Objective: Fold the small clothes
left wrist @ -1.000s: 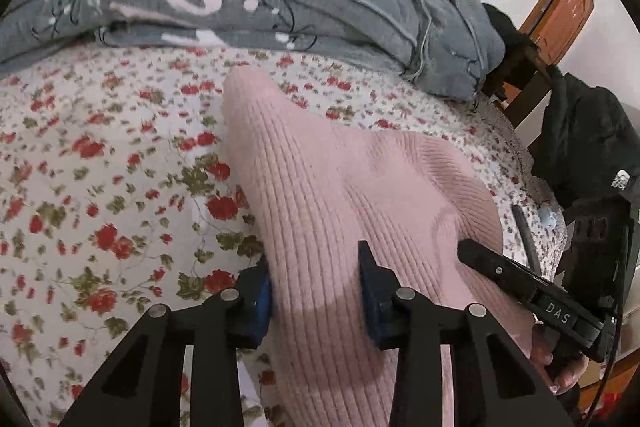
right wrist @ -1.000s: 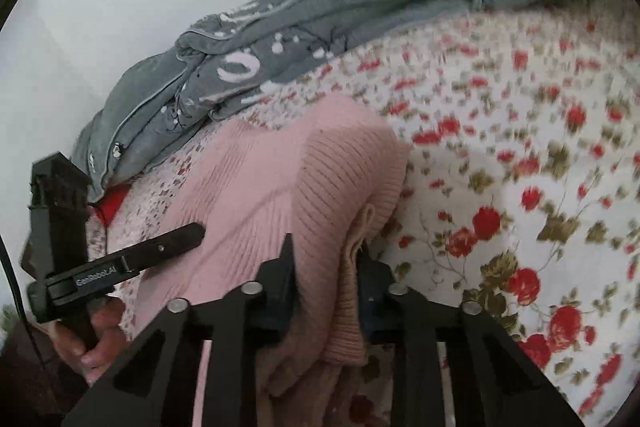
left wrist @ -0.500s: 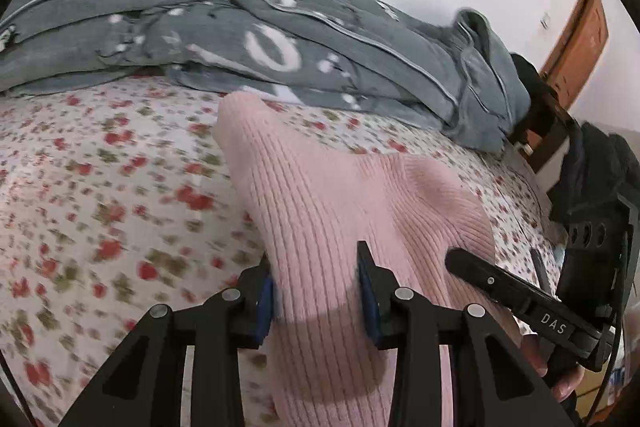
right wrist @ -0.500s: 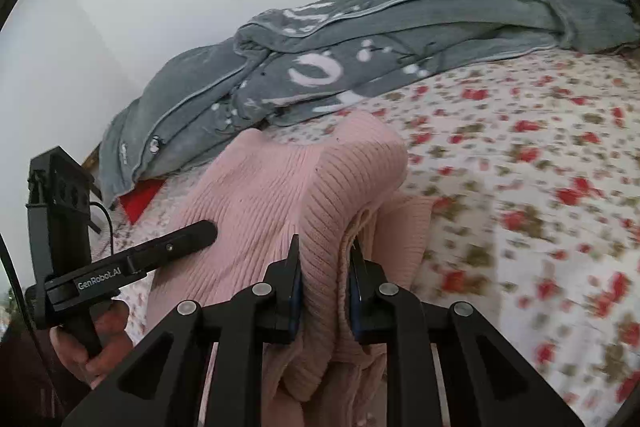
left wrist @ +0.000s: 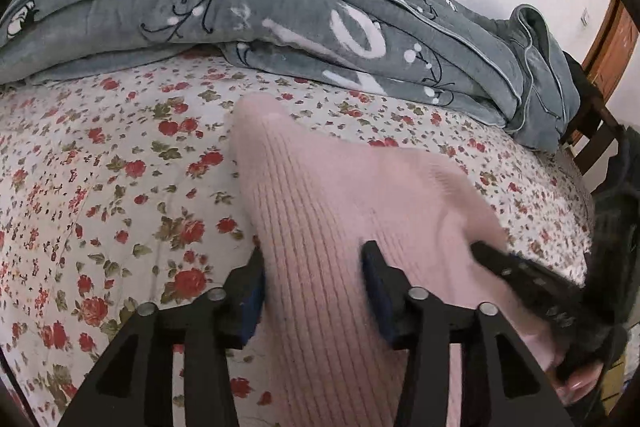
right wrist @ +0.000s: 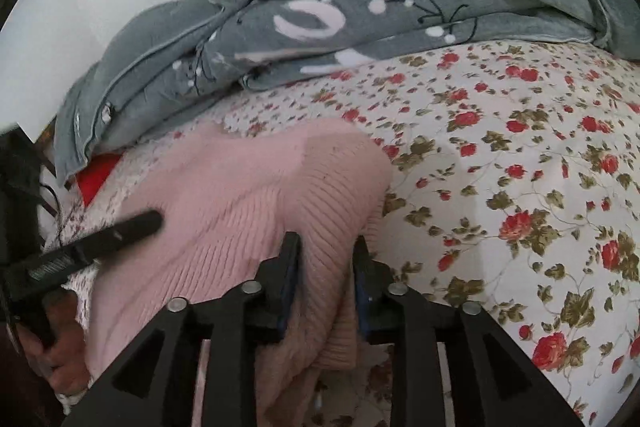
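Between our fingers, each hand-held gripper, left [left wrist: 312, 291] and right [right wrist: 326, 279], clenches the pink knit garment [left wrist: 340, 227] at lower centre; our grip takes bunched layers, so one could slip and spoil the fold; its long axis runs up-frame toward the grey blanket [left wrist: 280, 11], across the floral bed [left wrist: 100, 167].

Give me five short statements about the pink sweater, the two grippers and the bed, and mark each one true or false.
1. The left gripper has pink sweater fabric between its fingers. True.
2. The right gripper is shut on nothing. False: a bunched fold of the sweater sits between its fingers.
3. The bedsheet is plain white. False: it has a red flower print.
4. A grey blanket lies heaped beyond the sweater. True.
5. The sweater lies on top of the blanket. False: it lies on the sheet, apart from the blanket.
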Tool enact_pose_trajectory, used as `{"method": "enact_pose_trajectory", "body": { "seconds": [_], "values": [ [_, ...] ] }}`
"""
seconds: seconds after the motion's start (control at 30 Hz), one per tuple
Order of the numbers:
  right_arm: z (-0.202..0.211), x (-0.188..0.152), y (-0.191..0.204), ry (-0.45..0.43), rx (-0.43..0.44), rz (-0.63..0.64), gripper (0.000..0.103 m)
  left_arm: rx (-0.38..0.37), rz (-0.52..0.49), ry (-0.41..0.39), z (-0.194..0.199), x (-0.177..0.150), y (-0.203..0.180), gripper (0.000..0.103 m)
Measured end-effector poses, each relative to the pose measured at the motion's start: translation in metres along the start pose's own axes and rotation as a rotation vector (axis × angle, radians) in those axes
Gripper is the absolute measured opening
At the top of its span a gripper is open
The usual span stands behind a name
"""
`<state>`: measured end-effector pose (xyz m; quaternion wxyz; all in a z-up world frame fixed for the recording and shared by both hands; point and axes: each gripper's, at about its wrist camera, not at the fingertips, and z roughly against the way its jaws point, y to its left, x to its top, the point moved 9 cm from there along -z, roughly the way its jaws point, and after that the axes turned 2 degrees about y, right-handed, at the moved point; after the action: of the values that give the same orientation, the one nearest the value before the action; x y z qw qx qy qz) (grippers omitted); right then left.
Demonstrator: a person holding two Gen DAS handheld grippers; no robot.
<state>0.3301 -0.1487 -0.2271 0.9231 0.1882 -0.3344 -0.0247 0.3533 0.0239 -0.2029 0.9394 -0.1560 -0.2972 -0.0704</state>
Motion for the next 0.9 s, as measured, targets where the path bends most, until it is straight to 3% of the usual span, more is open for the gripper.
{"method": "enact_pose_trajectory", "body": {
  "seconds": [0.07,0.3,0.33,0.37,0.4,0.5,0.73,0.83,0.9],
  "values": [
    [0.013,0.002,-0.001,0.003,-0.028,0.028,0.043,-0.009,-0.002,-0.018,0.007,-0.001,0.002,0.049],
    [0.074,-0.014,0.026,-0.136,0.043,0.09,0.042,-0.054,0.012,-0.058,0.034,-0.008,0.004,0.053],
    [0.077,-0.02,0.032,-0.151,0.044,0.108,0.036,-0.058,0.005,-0.058,0.036,-0.012,0.002,0.054],
    [0.078,-0.03,0.038,-0.157,0.05,0.132,0.02,-0.057,-0.007,-0.057,0.038,-0.017,0.0,0.055],
    [0.073,-0.039,0.041,-0.144,0.053,0.144,0.014,-0.054,-0.015,-0.054,0.039,-0.021,-0.002,0.055],
    [0.043,-0.068,0.036,-0.049,-0.038,0.147,0.012,-0.052,-0.026,-0.032,0.036,-0.038,-0.006,0.058],
    [0.056,-0.071,0.034,-0.008,0.003,0.126,0.014,-0.084,0.002,-0.026,0.045,-0.056,-0.006,0.06],
    [0.074,-0.053,0.04,-0.062,0.016,0.166,0.016,-0.079,-0.008,-0.035,0.049,-0.054,-0.006,0.06],
    [0.082,-0.04,0.043,-0.102,0.026,0.174,0.025,-0.053,-0.03,-0.052,0.051,-0.048,-0.007,0.06]
  ]
}}
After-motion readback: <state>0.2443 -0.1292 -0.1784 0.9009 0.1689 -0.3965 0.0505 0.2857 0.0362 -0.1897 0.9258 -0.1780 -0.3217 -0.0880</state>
